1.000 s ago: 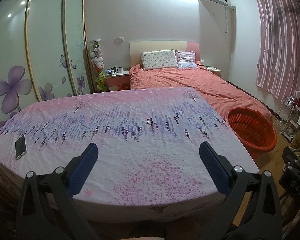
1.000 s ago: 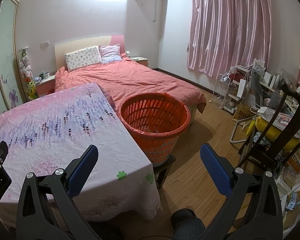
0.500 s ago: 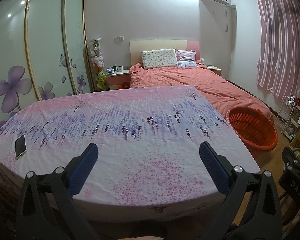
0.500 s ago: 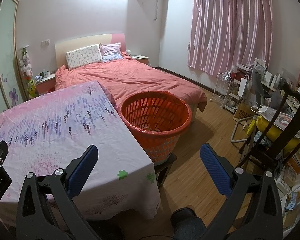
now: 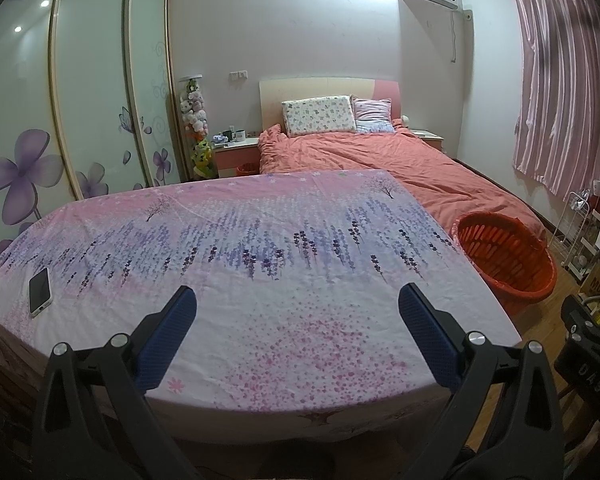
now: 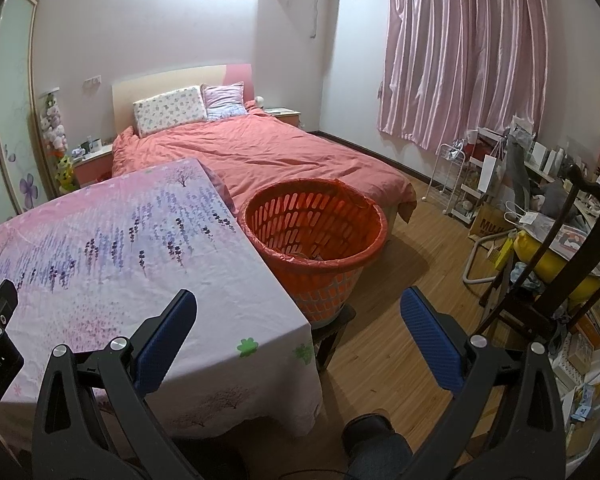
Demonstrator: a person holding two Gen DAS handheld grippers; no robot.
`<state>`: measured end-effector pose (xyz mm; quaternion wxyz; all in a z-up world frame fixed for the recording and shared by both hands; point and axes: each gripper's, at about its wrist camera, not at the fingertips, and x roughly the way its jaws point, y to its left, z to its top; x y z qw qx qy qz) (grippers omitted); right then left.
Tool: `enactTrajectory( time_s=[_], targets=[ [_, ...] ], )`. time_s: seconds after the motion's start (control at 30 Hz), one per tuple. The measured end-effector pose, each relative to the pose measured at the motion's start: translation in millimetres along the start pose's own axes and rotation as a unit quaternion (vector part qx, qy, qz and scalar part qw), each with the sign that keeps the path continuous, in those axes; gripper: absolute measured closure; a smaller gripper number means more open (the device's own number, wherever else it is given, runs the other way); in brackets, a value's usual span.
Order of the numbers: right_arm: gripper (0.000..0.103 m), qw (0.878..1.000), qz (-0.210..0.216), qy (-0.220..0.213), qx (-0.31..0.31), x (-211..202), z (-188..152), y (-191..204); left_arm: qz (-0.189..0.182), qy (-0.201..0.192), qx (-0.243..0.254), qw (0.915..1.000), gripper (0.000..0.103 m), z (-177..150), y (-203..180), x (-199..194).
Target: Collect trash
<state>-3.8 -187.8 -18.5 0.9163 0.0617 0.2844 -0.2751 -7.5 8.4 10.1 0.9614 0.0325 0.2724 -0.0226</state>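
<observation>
An orange slotted basket (image 6: 314,232) lined with a red bag stands on a low stool at the right end of the cloth-covered table (image 6: 100,240); some scraps lie at its bottom. The same basket (image 5: 504,256) shows at the right in the left wrist view. My left gripper (image 5: 298,300) hangs open over the table's near edge, nothing between its blue pads. My right gripper (image 6: 298,300) is open too, above the table's right corner and the floor, short of the basket. No loose trash shows on the tablecloth.
A white phone (image 5: 40,292) lies at the table's left edge. Behind the table is a bed with an orange duvet (image 6: 260,152). A dark wooden chair (image 6: 560,272) and cluttered shelves (image 6: 480,184) fill the right side. A person's foot (image 6: 376,440) is on the wood floor.
Both views have drifted slightly: the basket sits a little lower in the right wrist view and farther right in the left wrist view. Both grippers stay open.
</observation>
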Motion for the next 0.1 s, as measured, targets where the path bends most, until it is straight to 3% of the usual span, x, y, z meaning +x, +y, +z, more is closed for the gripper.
enactTrajectory(
  time_s=[0.1],
  targets=[
    [0.002, 1.000, 0.001, 0.001, 0.000, 1.0, 1.0, -0.7, 0.000, 0.000, 0.000, 1.0000, 0.004, 0.2, 0.7, 0.6]
  ],
)
